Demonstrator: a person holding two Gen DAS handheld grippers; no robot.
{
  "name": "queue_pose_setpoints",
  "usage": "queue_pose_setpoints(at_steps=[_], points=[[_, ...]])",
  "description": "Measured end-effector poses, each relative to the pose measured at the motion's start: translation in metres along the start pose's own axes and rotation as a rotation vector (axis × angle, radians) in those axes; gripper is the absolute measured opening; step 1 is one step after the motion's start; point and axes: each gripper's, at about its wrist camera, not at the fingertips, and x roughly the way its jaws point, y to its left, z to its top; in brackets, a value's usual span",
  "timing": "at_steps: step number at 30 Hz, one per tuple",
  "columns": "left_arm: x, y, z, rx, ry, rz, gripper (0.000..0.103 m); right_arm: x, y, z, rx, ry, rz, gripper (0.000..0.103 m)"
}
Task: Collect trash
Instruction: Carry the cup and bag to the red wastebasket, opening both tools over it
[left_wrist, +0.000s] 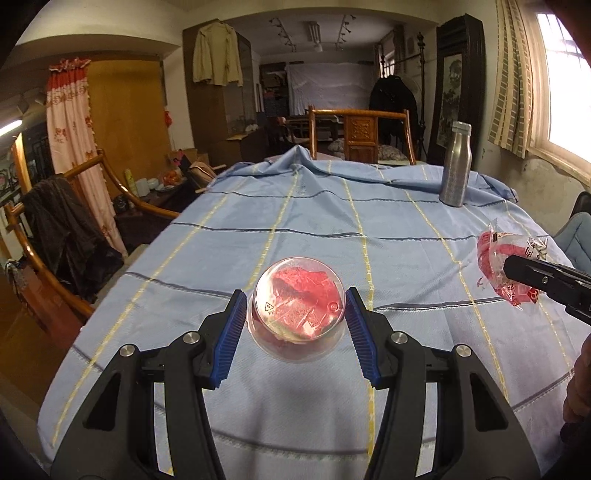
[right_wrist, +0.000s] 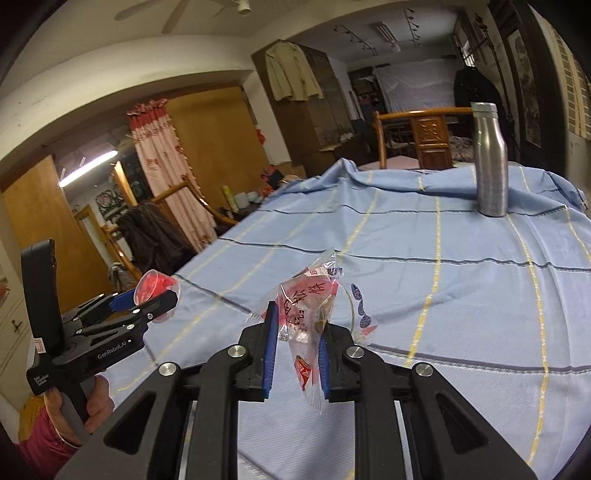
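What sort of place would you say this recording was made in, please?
Most likely a lived-in home dining or living room: a table under a blue checked tablecloth, carved wooden chairs around it, and a jacket hanging on a cabinet.

A blue tablecloth (left_wrist: 314, 229) with yellow and dark stripes covers the table, rumpled at its far edge. A steel bottle (left_wrist: 456, 164) stands upright near the far right corner. Beyond it sits a carved wooden chair (left_wrist: 360, 134), and a beige jacket (left_wrist: 218, 53) hangs on a tall cabinet.

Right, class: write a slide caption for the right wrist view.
Right gripper pinches a snack wrapper above the blue tablecloth; steel bottle stands beyond.
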Motion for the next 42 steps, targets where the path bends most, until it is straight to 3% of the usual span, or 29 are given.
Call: queue_pose_setpoints(at_steps=[9,29,34,42], points=[[-0.072,0.032,-0.025,-0.057,-0.069,0.125,0.054,-0.025,0.040,-0.011,-0.018,-0.034,0.114,0.021],[-0.193,0.134,-0.126,-0.308,-0.077,0.390,0.054,-0.056,0.157,-0.037,-0.174,-0.025,0.292,0.023],[-0.203,0.161,-0.166,-0.406,-0.042,0.448,0.054,-0.051,0.185,-0.044,-0.213,0.004,0.317,0.023],[-0.183,0.207,-0.213,-0.529,0.059,0.442,0.054,-0.033,0.231,-0.057,-0.266,0.069,0.329,0.023]])
